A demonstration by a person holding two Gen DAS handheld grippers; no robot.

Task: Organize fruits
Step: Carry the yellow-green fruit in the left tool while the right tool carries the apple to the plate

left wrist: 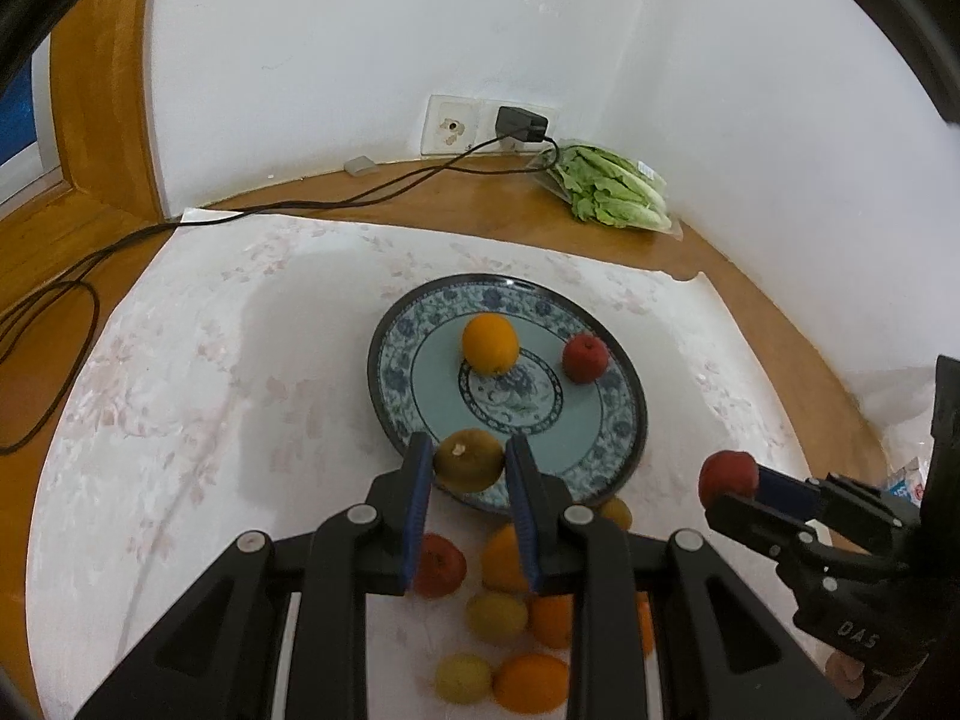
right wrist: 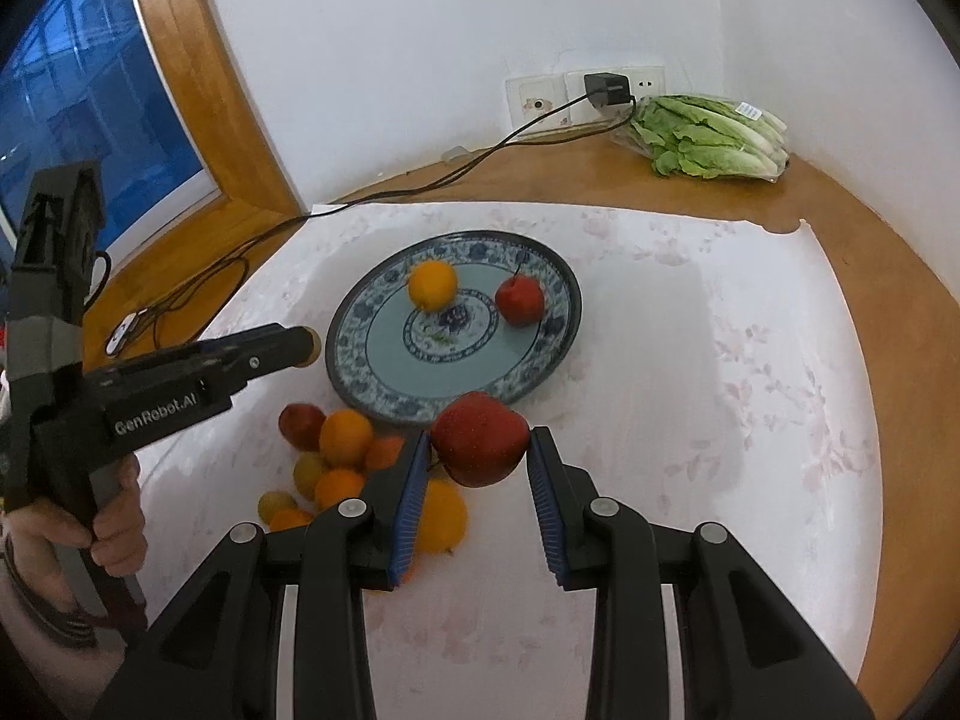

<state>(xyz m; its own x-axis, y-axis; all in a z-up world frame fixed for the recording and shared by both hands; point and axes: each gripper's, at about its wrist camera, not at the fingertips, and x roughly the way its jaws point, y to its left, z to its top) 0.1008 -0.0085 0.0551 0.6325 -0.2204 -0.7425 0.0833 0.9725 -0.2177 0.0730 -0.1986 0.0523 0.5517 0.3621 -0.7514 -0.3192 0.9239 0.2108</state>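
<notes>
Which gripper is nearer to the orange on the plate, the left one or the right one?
Left. The left gripper, holding a brownish fruit, is over the near rim of the plate, closer to the orange. The right gripper, holding a red apple, is before the rim.

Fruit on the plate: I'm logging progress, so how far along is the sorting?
Done: an orange and a red apple sit on the plate. In hand: left gripper holds a brownish fruit, right gripper another apple. Left: the pile on the cloth.
</notes>
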